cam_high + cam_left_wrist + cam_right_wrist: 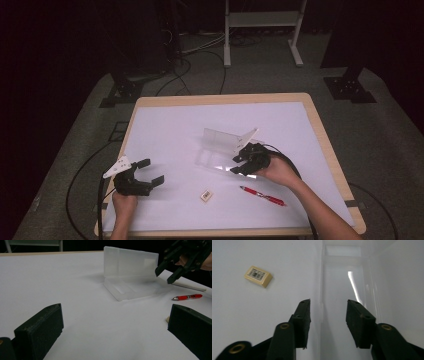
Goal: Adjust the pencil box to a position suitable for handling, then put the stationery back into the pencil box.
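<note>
Clear case [342, 277] below parted jaws

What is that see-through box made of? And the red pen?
The box looks like frosted, half-clear plastic: the white table shows faintly through its raised lid, and light glints off its tray. The pen seems to be glossy red plastic with a shiny, probably metal tip.

The case [130, 272] is frosted translucent plastic with a glossy glare. The tabletop [320, 122] has a pale wood edge under a matt white sheet [170, 130]. The pen [262, 196] is shiny red plastic.
</note>
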`<state>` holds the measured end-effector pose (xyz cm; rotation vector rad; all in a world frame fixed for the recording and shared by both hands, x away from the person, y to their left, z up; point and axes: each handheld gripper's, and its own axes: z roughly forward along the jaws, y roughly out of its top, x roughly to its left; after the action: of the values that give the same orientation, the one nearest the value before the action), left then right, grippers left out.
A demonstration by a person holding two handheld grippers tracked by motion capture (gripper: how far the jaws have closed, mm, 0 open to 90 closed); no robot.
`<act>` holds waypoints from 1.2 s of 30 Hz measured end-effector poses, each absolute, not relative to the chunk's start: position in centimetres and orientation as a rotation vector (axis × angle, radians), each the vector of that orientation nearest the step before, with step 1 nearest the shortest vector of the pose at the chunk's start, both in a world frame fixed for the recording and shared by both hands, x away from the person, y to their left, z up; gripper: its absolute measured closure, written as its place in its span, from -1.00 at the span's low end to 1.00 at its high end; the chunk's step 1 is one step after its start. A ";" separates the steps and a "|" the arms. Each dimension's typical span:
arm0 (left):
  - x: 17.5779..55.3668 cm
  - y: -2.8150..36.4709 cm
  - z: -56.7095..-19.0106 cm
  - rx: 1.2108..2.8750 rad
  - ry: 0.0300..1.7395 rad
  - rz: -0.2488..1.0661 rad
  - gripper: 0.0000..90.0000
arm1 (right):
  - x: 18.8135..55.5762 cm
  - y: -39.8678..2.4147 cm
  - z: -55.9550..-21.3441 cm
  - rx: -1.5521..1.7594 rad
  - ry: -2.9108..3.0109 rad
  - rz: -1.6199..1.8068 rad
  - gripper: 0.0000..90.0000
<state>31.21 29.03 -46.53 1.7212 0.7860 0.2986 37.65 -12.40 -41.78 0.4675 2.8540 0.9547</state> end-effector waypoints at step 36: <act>31.2 28.9 -46.5 1.732 0.793 0.303 -1.00 | 30.7 -24.0 -40.8 0.739 2.665 1.087 -0.11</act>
<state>31.18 28.89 -46.52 1.7320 0.7928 0.3032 30.70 -23.99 -40.85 0.7389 2.6652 1.0867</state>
